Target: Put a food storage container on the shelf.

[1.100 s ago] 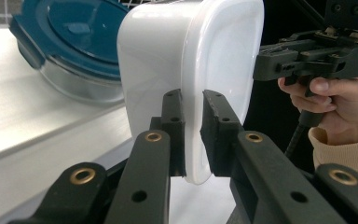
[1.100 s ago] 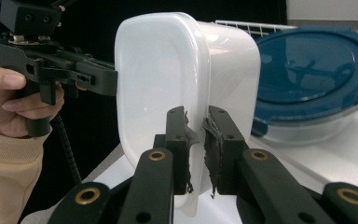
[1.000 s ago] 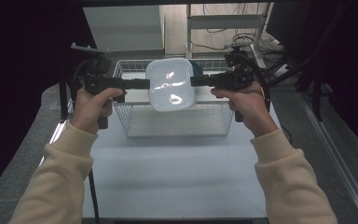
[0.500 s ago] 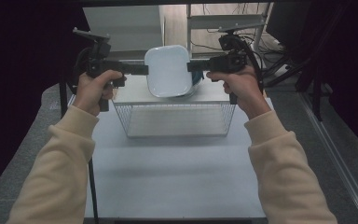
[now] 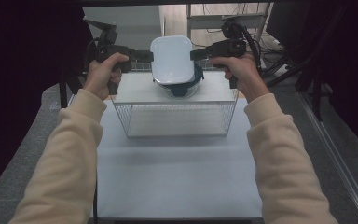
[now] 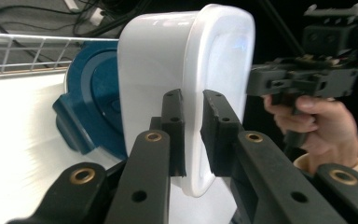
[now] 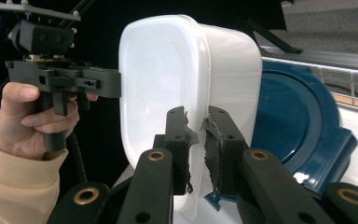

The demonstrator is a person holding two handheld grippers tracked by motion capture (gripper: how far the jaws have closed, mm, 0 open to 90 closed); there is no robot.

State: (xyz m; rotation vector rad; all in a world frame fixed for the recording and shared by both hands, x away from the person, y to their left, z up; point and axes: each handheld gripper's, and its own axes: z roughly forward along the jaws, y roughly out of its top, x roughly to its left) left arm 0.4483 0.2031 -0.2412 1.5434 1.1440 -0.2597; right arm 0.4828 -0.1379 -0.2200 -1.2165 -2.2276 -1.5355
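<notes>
No brand or writing readable on anything here, just plain plastic and black hardware.

So the white tub [image 5: 171, 59] is up in the air, upside down, held between the two tools above the far side of the wire basket [image 5: 177, 119]. The left gripper [image 5: 145, 56] has its jaws clamped on the tub's left rim, and the right gripper [image 5: 196, 52] is pinched on the right rim, so it's carried from both sides at once. Each is held by a hand in a cream sleeve [image 5: 72, 154].

From above you can just see a dark blue thing [image 5: 182, 87] poking out under the tub's near edge. The gripper views make it clearer: it's a round blue lid or dish [image 6: 95, 107] with a squared tab, sitting on the white surface behind the tub, with the basket's wire rail [image 6: 23, 46] running past it. In the right gripper view the blue piece [image 7: 293, 126] sits to the right of the tub [image 7: 186, 93].

The right gripper view also shows the pads [image 7: 210, 135] on that gripper look torn and ragged where they bite the rim. The left gripper view shows the rim [image 6: 200, 116] sandwiched between its jaws.

The basket sits on a white table [image 5: 177, 177].
</notes>
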